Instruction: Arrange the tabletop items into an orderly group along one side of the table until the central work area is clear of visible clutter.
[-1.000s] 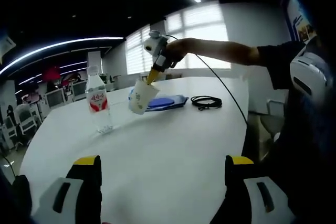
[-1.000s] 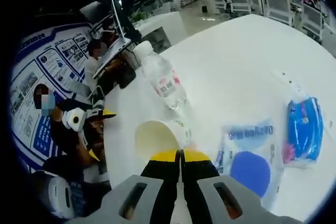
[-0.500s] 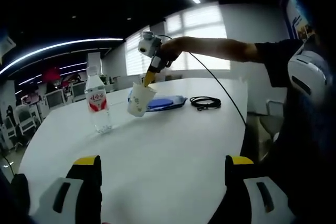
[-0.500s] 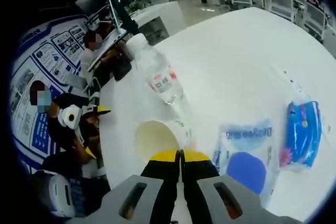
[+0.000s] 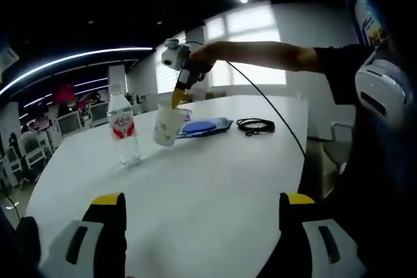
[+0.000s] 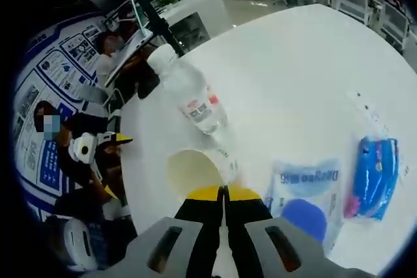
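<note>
Paper cup, pinched by its rim in the closed right claw, hangs just above the desk beside the water bottle, at about 10 o'clock in the left gripper view. A good placement lowers it upright near the bottle, then releases. The left claw stands wide open, empty. The left gripper view adds a black cable; the right gripper view shows a blue tissue pack and the cup's empty inside
</note>
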{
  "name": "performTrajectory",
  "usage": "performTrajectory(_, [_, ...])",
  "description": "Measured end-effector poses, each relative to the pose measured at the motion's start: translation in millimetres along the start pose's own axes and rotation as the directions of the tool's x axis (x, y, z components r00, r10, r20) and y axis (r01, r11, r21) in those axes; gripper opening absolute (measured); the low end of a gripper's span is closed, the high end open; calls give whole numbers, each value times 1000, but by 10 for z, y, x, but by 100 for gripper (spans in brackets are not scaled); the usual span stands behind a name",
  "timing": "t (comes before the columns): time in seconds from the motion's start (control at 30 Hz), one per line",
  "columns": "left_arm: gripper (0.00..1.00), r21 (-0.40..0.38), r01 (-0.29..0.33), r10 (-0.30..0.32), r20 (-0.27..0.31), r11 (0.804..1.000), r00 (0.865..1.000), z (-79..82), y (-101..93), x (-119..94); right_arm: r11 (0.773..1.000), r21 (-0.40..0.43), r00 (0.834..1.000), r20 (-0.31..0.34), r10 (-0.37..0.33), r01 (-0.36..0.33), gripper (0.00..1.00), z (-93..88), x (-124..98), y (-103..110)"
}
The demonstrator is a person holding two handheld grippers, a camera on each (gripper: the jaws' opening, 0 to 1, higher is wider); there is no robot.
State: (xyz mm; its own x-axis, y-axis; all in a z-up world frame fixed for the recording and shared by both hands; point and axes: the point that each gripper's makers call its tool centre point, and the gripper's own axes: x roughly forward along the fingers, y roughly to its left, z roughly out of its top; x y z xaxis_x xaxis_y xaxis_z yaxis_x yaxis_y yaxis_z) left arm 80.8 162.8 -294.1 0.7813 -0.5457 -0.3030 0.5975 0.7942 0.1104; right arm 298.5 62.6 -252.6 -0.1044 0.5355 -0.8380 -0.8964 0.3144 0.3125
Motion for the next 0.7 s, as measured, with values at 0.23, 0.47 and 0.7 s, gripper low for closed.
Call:
performTrajectory(0.23, [97,-1,5,-5,4,1000,1000,-3,-20,8,1000,12,1000,-26,-8,8,0,-4,1,-12])
performTrajectory(0.47, [97,-2,2,-2,1,1000,1000,-35,-29,-24,999,39,1000,-29,-1,2,0,-22,5,-20])
performTrajectory(0.7, [97,-3,-9,9,9,1000,1000,-14,10,-51,999,49,998,-55,-3,6,0,-100,-22,-20])
